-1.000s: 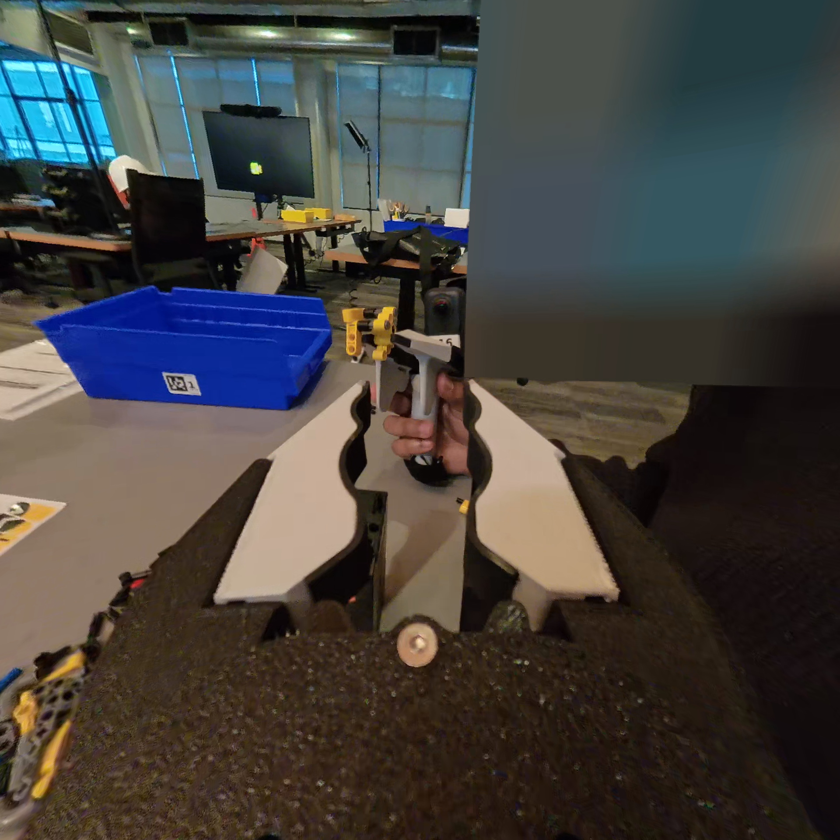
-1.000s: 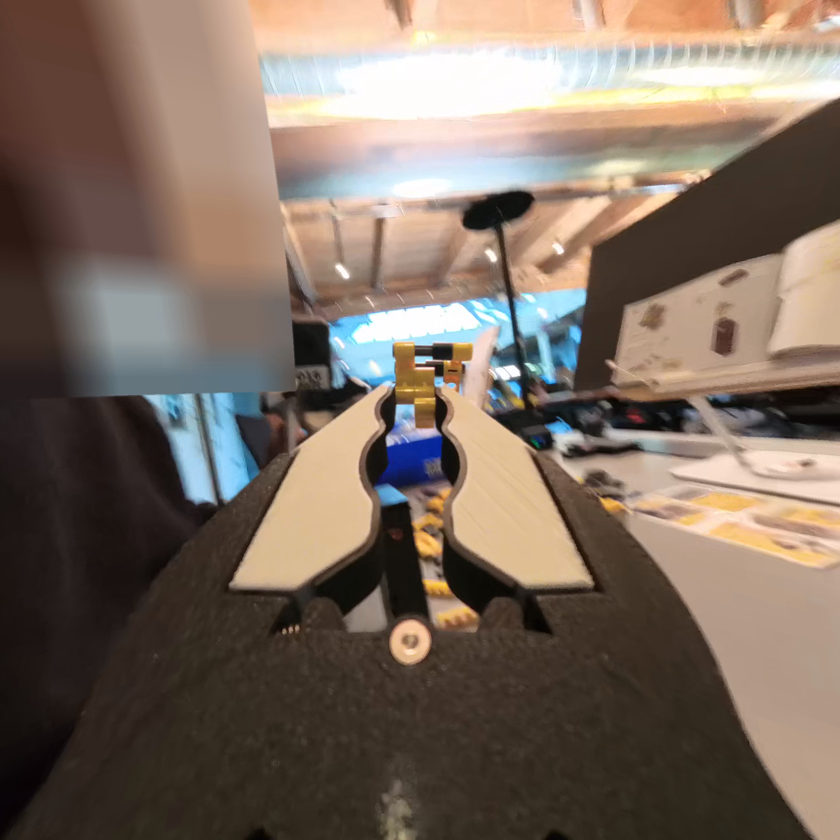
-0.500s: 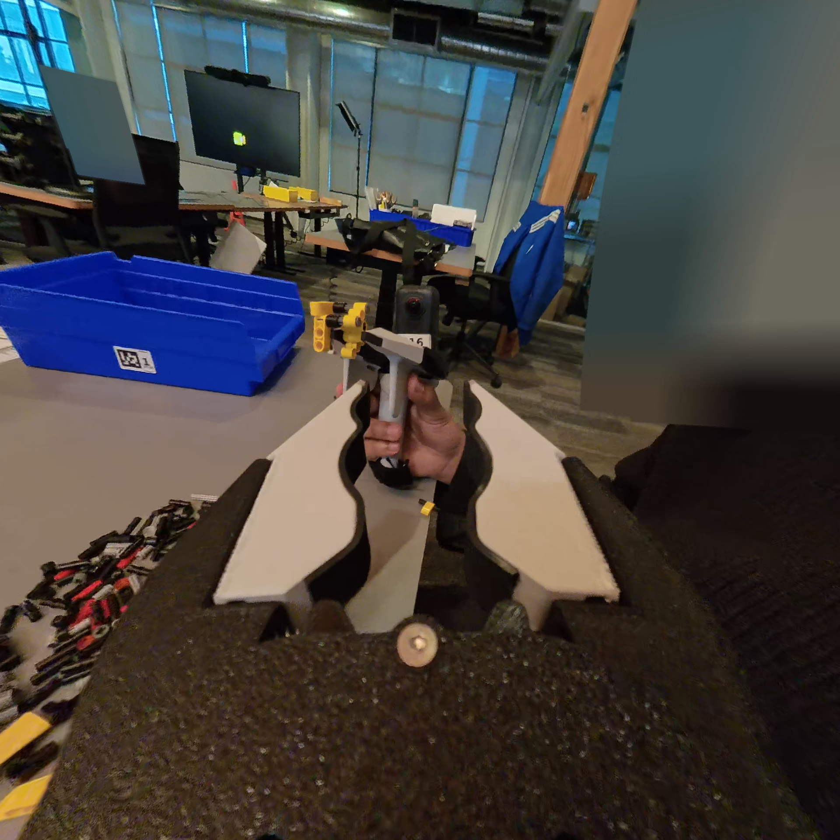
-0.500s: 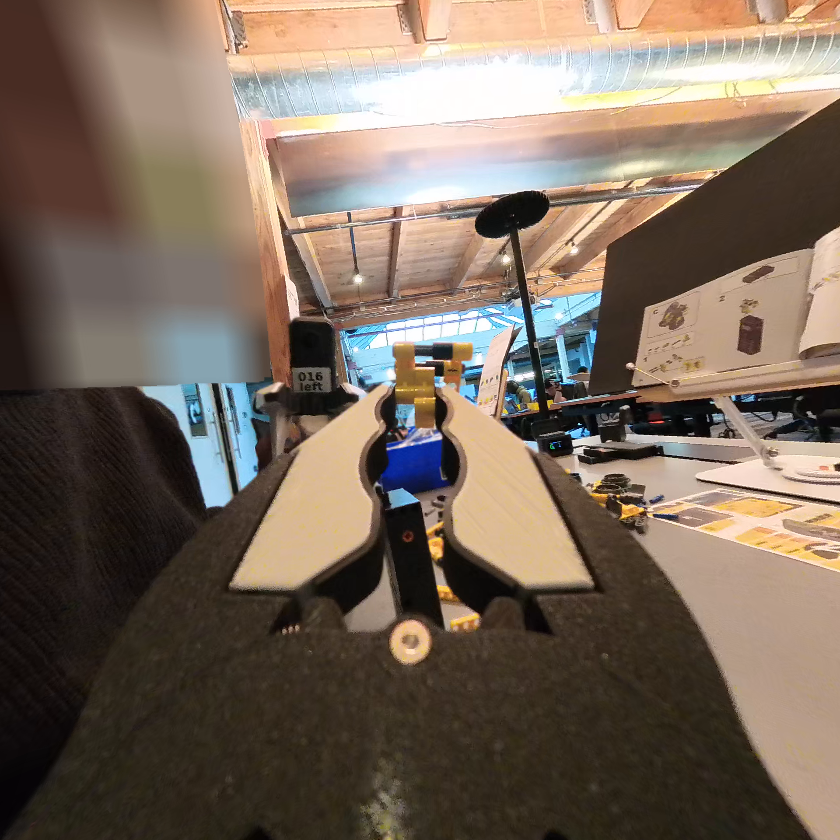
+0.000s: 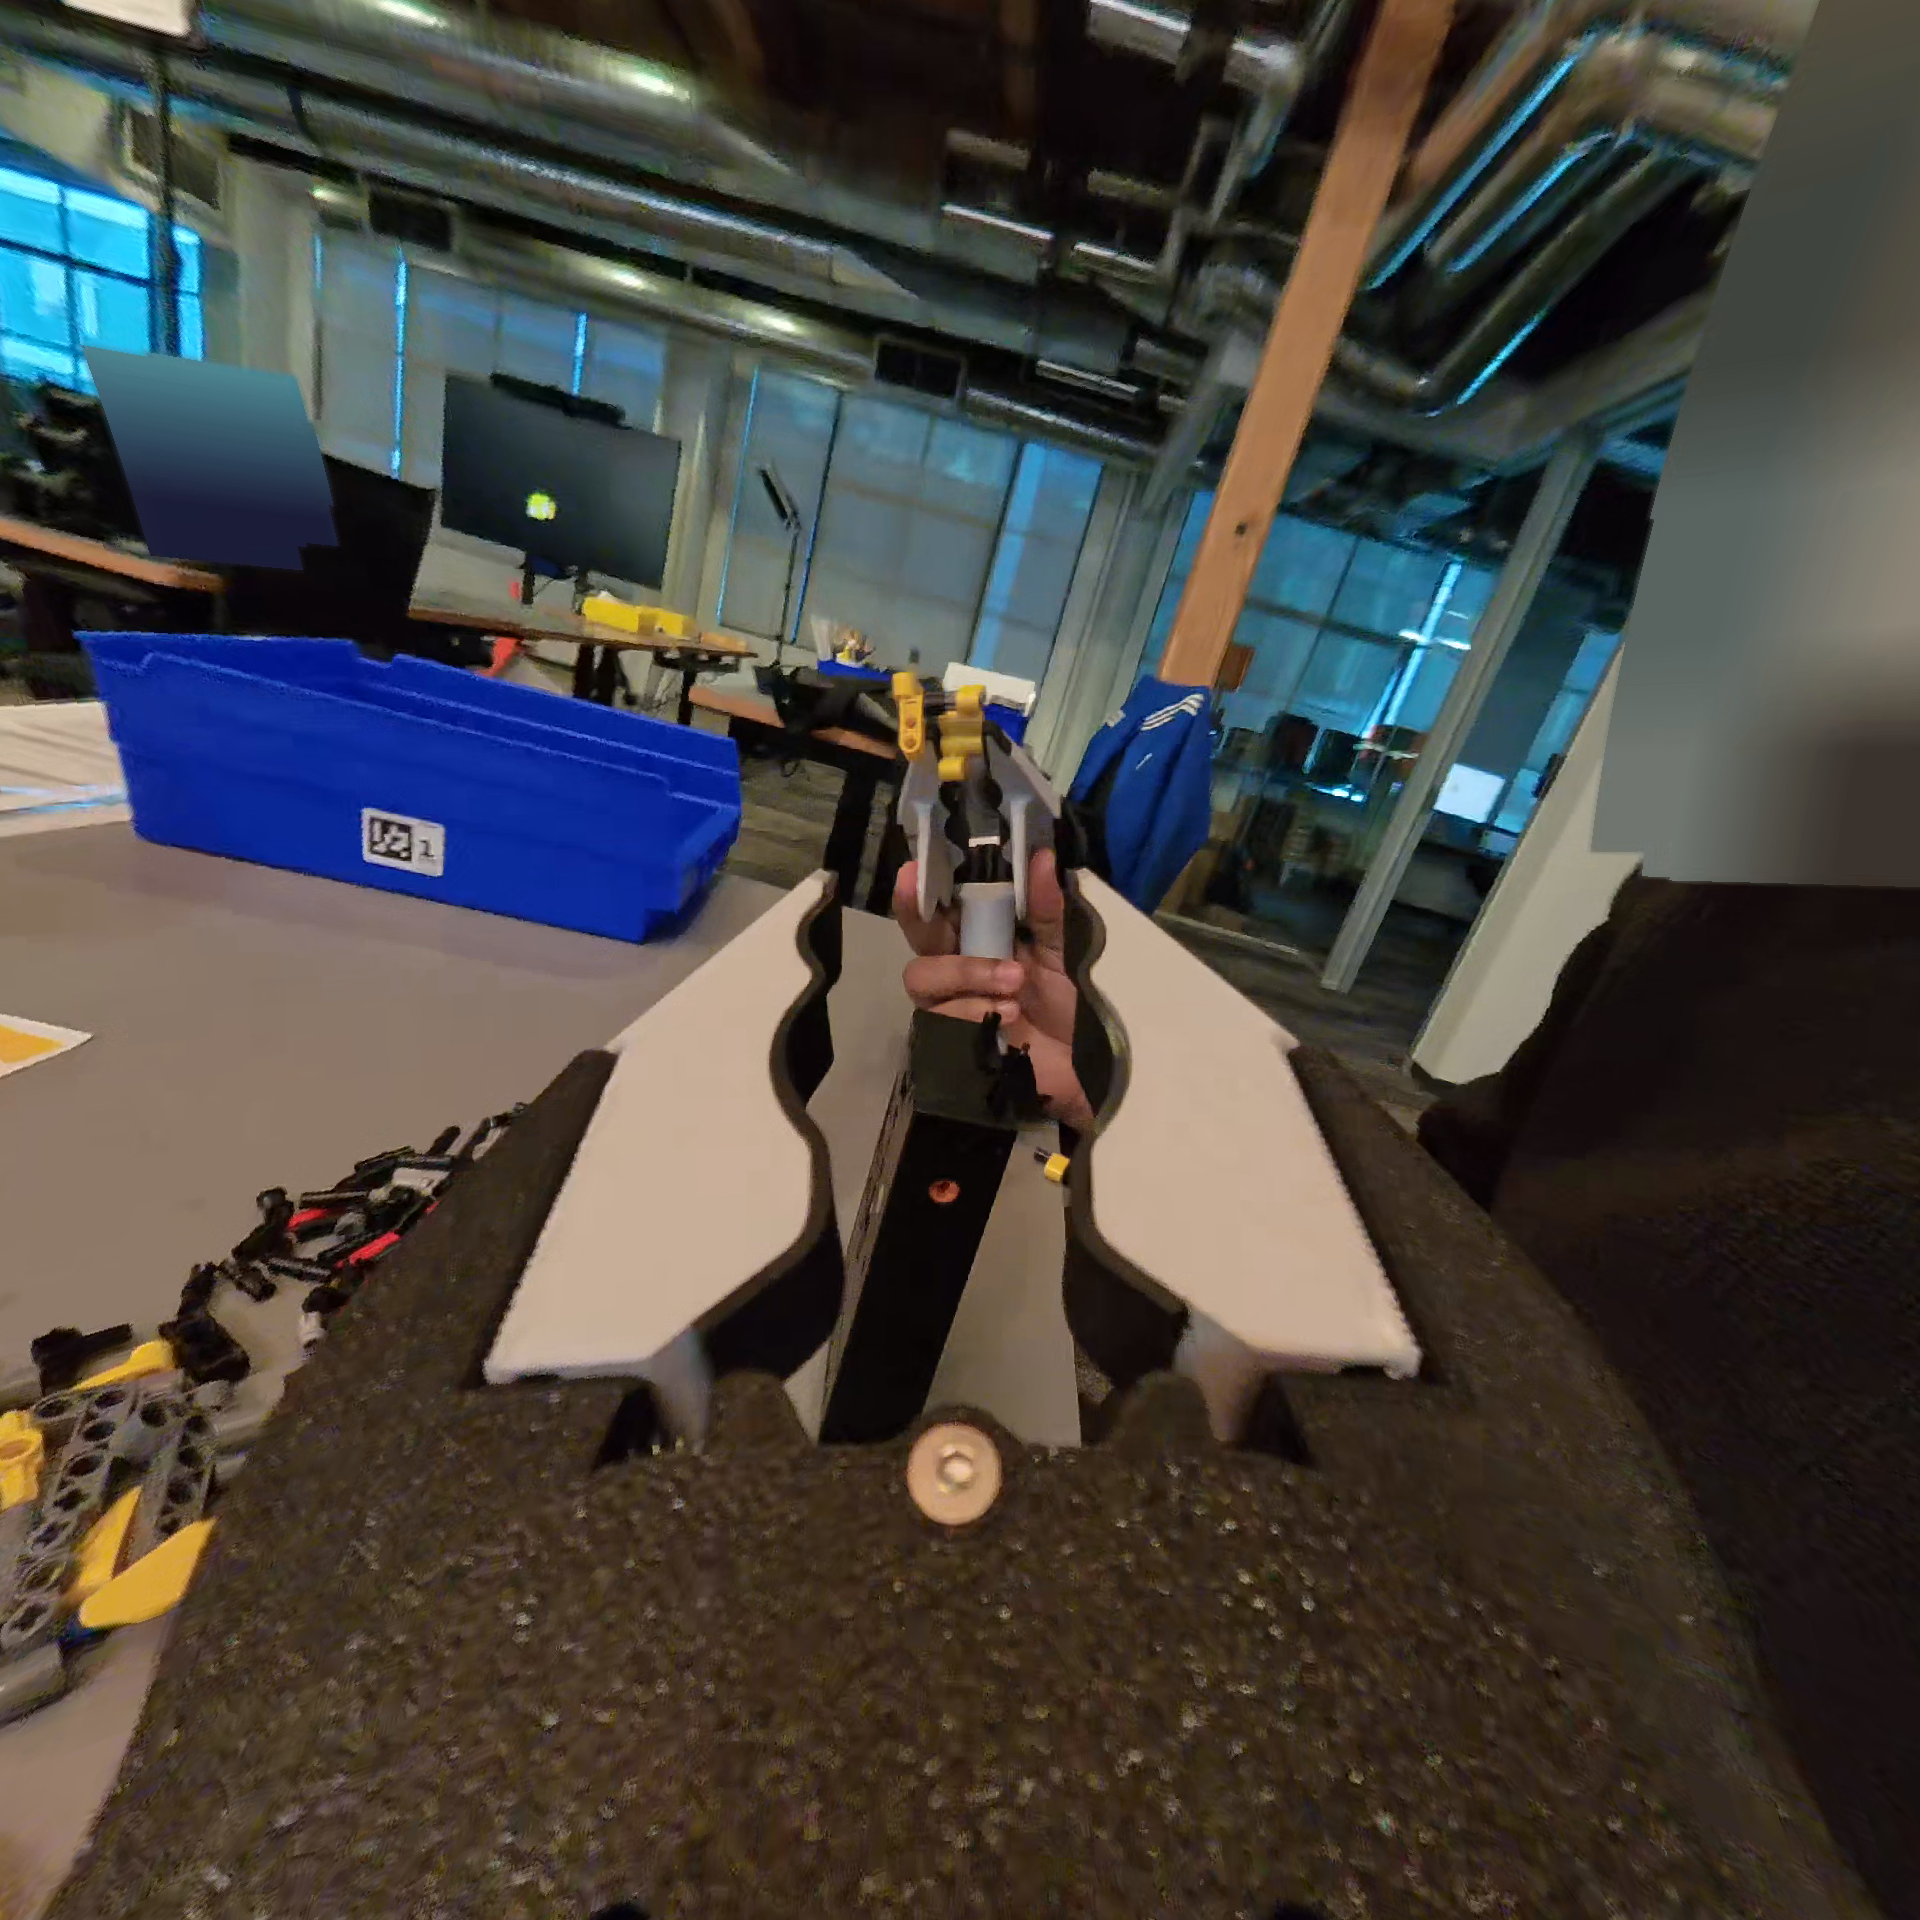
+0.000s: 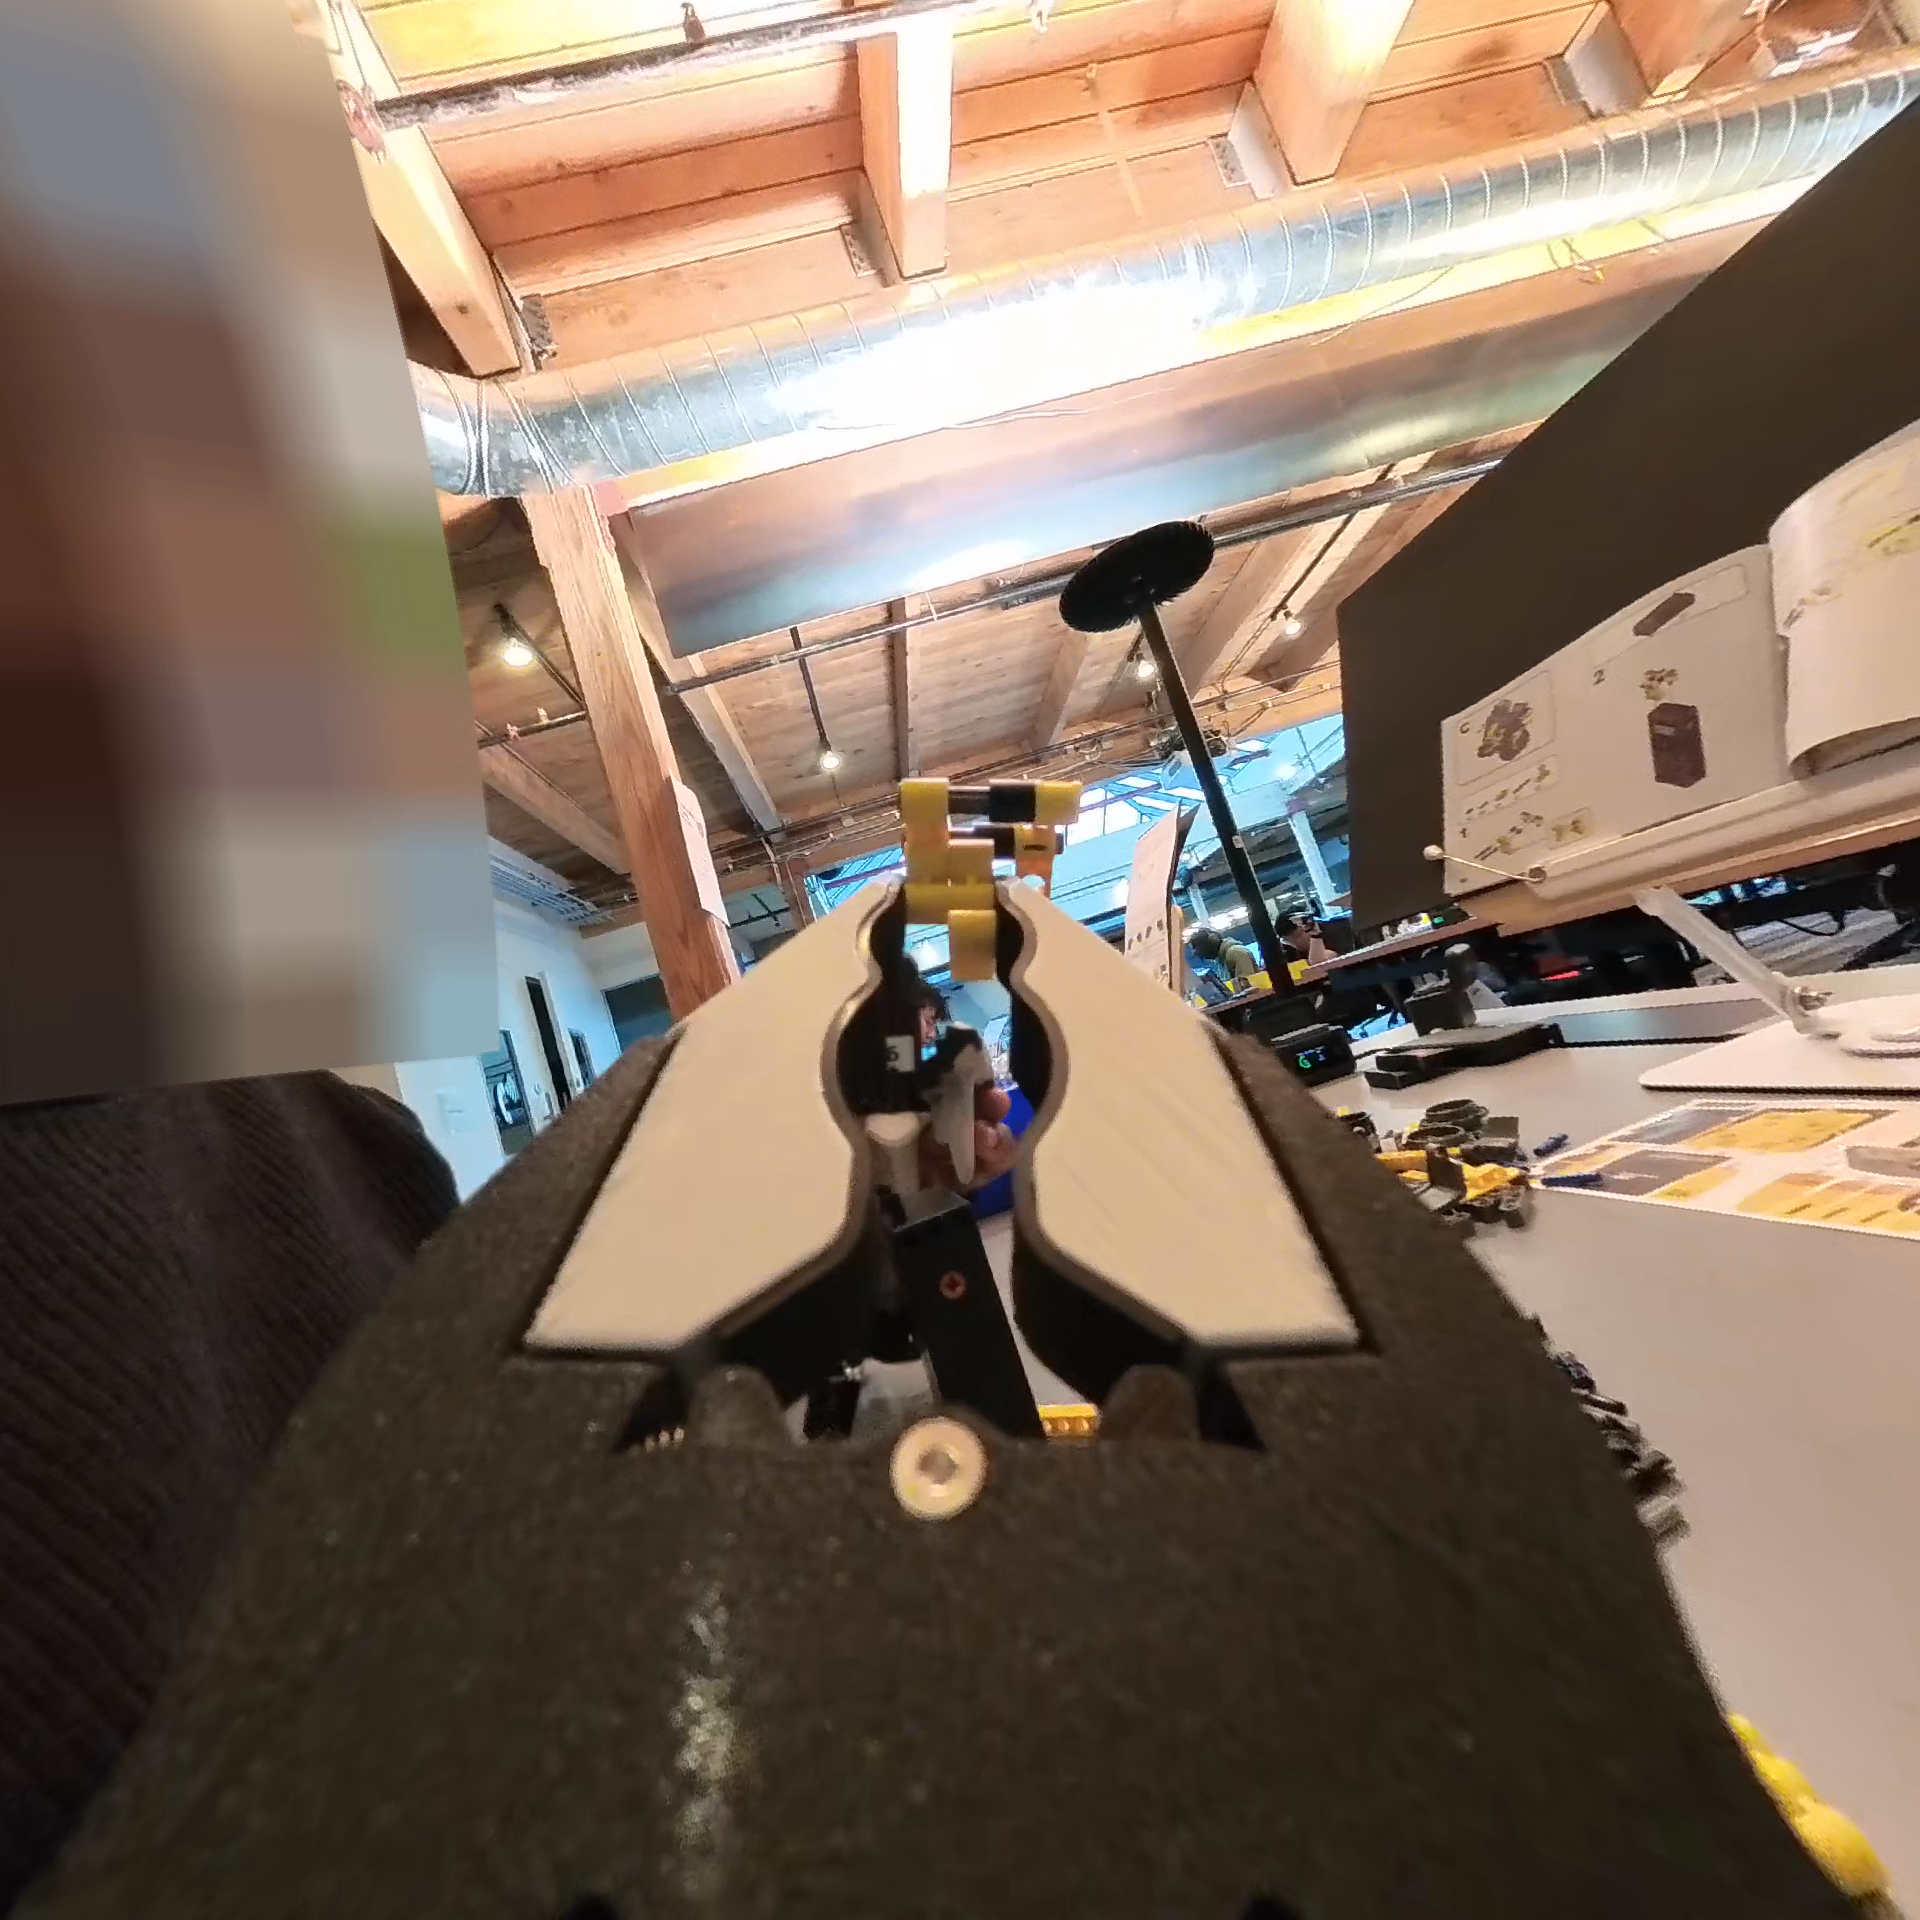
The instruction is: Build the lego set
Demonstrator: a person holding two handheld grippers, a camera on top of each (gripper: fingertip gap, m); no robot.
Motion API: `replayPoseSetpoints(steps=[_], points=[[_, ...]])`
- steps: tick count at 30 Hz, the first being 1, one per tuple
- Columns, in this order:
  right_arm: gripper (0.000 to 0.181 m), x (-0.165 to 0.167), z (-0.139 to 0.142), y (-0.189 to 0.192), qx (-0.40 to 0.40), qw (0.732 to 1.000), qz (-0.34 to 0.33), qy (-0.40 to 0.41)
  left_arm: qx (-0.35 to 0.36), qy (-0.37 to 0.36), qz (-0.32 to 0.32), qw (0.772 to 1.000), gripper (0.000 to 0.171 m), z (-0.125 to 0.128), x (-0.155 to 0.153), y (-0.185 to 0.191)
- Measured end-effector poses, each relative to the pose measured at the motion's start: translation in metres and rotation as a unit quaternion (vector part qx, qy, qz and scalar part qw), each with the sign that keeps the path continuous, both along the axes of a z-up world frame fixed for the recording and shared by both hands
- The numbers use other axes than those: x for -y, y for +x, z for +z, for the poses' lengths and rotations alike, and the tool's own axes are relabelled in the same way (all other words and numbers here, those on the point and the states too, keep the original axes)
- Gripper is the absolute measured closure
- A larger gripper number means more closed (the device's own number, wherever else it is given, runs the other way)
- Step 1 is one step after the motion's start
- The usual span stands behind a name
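Note:
My right gripper (image 6: 961,902) is shut on a small yellow and black brick assembly (image 6: 971,857) and holds it up in the air, above the grey table (image 6: 1704,1382). In the left wrist view the right gripper (image 5: 951,774) stands upright in a hand straight ahead, with the yellow assembly (image 5: 940,722) at its tips. My left gripper (image 5: 951,894) is open and empty, its fingers spread either side of that hand, a short way below the assembly. The hand on the left gripper's handle (image 6: 951,1117) shows through the gap behind my right fingers.
A blue bin (image 5: 416,769) stands on the grey table (image 5: 260,997) at the left. Black and red pins (image 5: 322,1236) and grey and yellow beams (image 5: 94,1486) lie near the left gripper. An open booklet on a stand (image 6: 1621,748), printed sheets (image 6: 1745,1164) and loose pieces (image 6: 1455,1153) are at the right.
Both views have tilted upward. The right gripper has turned so its tips and the yellow assembly face the left camera head-on. The left gripper's handle now shows behind the right fingers.

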State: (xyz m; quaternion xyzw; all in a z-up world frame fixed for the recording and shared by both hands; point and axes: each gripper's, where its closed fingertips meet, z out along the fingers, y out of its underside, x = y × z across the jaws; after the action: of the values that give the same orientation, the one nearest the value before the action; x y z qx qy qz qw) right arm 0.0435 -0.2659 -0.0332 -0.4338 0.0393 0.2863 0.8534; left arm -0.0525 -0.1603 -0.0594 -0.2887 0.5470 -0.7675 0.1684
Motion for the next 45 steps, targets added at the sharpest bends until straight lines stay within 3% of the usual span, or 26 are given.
replayPoseSetpoints(steps=[4, 11, 17, 45], points=[[0.165, 0.0, -0.006, 0.006, -0.013, 1.0, -0.012, -0.01, 0.006, 0.004, -0.049, 0.999, 0.129, -0.007, 0.007, -0.008], [0.166, 0.002, -0.016, 0.023, -0.043, 0.997, -0.053, -0.02, 0.003, 0.049, -0.015, 0.999, 0.127, -0.022, 0.007, 0.001], [0.166, -0.009, -0.023, 0.017, -0.018, 0.997, -0.061, -0.054, -0.019, 0.014, -0.016, 1.0, 0.126, -0.026, 0.003, 0.006], [0.165, -0.016, -0.028, 0.013, -0.009, 0.996, -0.058, -0.075, -0.014, 0.029, 0.016, 0.999, 0.126, -0.027, -0.002, 0.01]])
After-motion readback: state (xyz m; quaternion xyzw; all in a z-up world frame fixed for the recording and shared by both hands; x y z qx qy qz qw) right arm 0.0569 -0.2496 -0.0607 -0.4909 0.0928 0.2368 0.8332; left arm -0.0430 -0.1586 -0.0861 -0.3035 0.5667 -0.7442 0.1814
